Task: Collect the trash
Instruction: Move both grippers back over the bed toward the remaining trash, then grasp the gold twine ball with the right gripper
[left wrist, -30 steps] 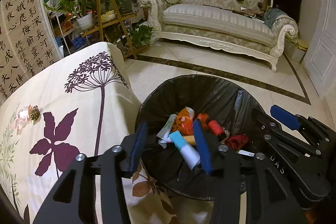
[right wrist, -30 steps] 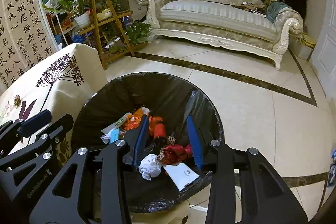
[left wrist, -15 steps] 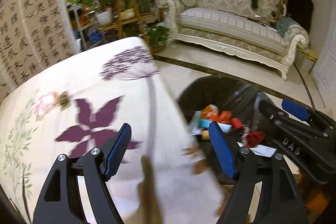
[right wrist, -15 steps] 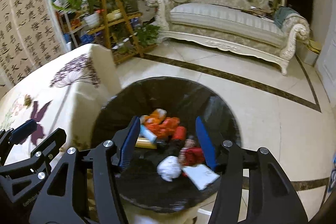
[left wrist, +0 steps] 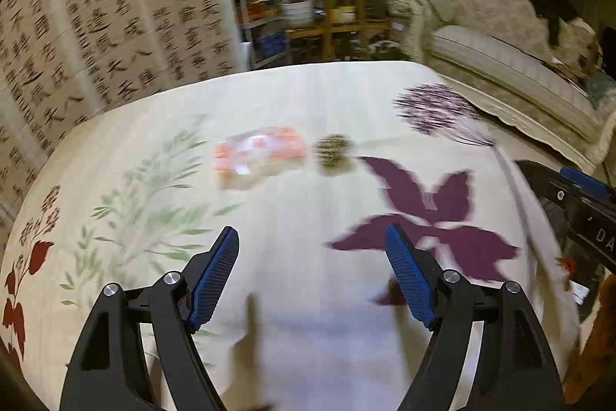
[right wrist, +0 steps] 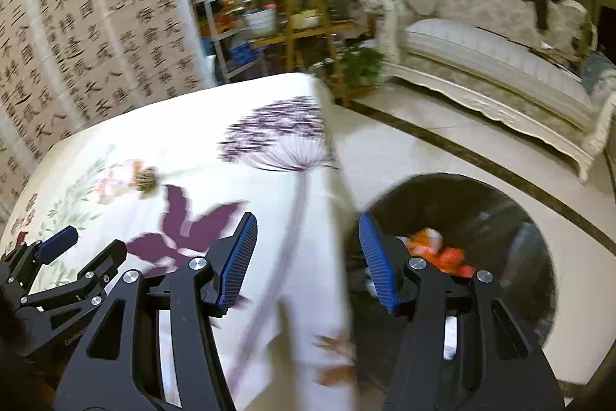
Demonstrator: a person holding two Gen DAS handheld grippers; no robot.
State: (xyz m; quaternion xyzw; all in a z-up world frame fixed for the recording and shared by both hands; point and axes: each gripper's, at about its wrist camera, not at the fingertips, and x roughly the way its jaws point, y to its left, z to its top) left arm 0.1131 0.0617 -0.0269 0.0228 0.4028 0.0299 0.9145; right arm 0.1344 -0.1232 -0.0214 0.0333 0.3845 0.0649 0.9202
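Note:
A crumpled pink and orange wrapper and a small speckled brown ball lie side by side on the floral tablecloth, blurred by motion. My left gripper hovers over the cloth short of them, open and empty. My right gripper is also open and empty, straddling the table's right edge. The wrapper and ball lie far to its left. The bin with a black bag stands on the floor just right of the table and holds orange trash.
A calligraphy screen stands behind the table. A wooden plant stand with potted plants and an ornate white sofa line the far side. Tiled floor lies between the sofa and the bin.
Both grippers have swung left from above the bin to over the table, and both sets of jaws have opened wider. The wrapper and ball now sit nearer the left gripper.

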